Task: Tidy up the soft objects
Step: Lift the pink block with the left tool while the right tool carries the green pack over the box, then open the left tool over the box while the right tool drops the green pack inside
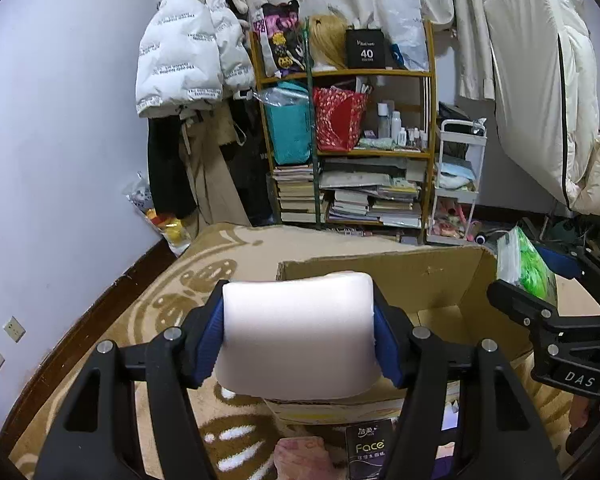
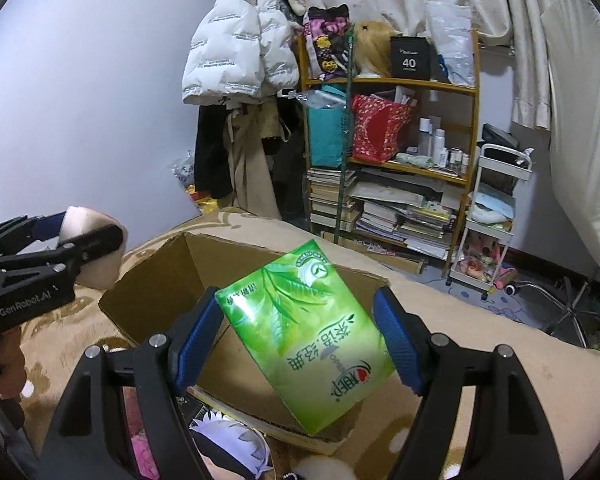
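Carrying both loads toward the cardboard box (image 2: 236, 336) is the step in hand, as I judge it, so let that box set your line: it sits open on the patterned blanket (image 1: 204, 264) of the bed, its far wall upright and, in the right wrist view, its floor looking bare. Aim for that bare floor, not the rim.

You hold the white foam block (image 1: 300, 336) in the left gripper (image 1: 300, 344), jaws pressed against its two sides, the blue pads sunk a little into the soft edges. It hangs above the box's near wall. Keep the squeeze as it is; more would only crush it. Bring it clear past the near wall before lowering, and I would set it against one side wall so the rest of the floor stays free.

Your right gripper (image 2: 300, 340) clamps the green tissue pack (image 2: 308, 332), which sits skewed between the jaws, one corner low over the box's near edge. A slack plastic wrap like that could slide, so keep the wrist steady and lower it flat.

Both grippers are close together over one opening. Place one load first, lift clear, then the other, so the tools do not knock.

A black packet marked Face (image 1: 370, 446) lies on the blanket below the box.
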